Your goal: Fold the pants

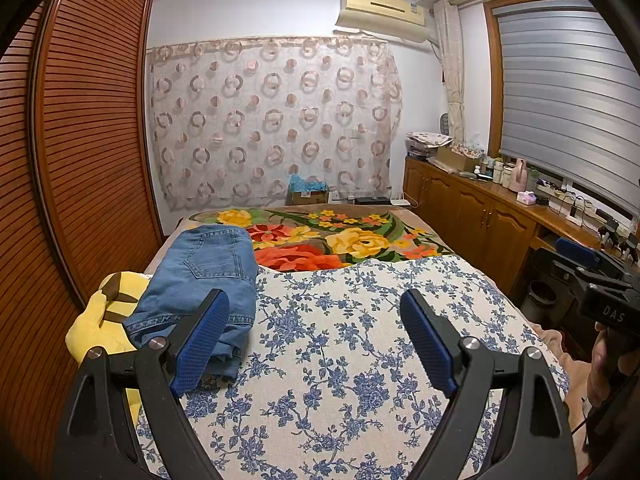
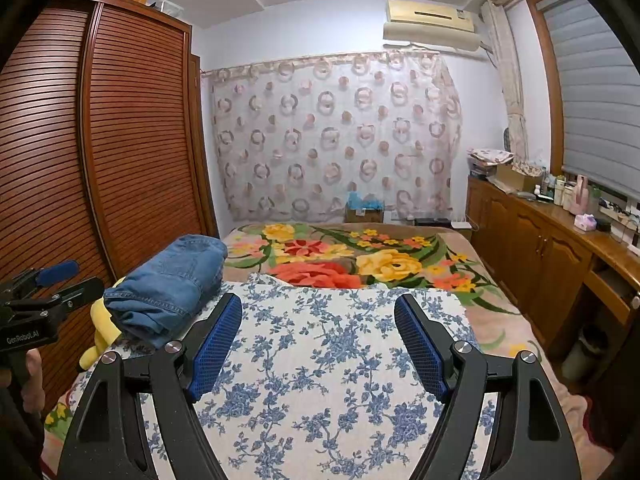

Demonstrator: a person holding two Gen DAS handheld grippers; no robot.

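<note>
Folded blue denim pants (image 1: 200, 280) lie on the left side of the bed, partly on the blue-flowered white cloth (image 1: 340, 340); they also show in the right wrist view (image 2: 168, 284). My left gripper (image 1: 316, 312) is open and empty, above the cloth, just right of the pants. My right gripper (image 2: 318, 316) is open and empty, above the same cloth. The right gripper shows at the left view's right edge (image 1: 600, 280); the left gripper shows at the right view's left edge (image 2: 44, 292).
A yellow plush toy (image 1: 100, 320) lies left of the pants by the louvred wardrobe (image 1: 80, 140). A bright floral blanket (image 1: 340, 240) covers the far bed. A wooden cabinet (image 1: 480, 216) with bottles runs along the right.
</note>
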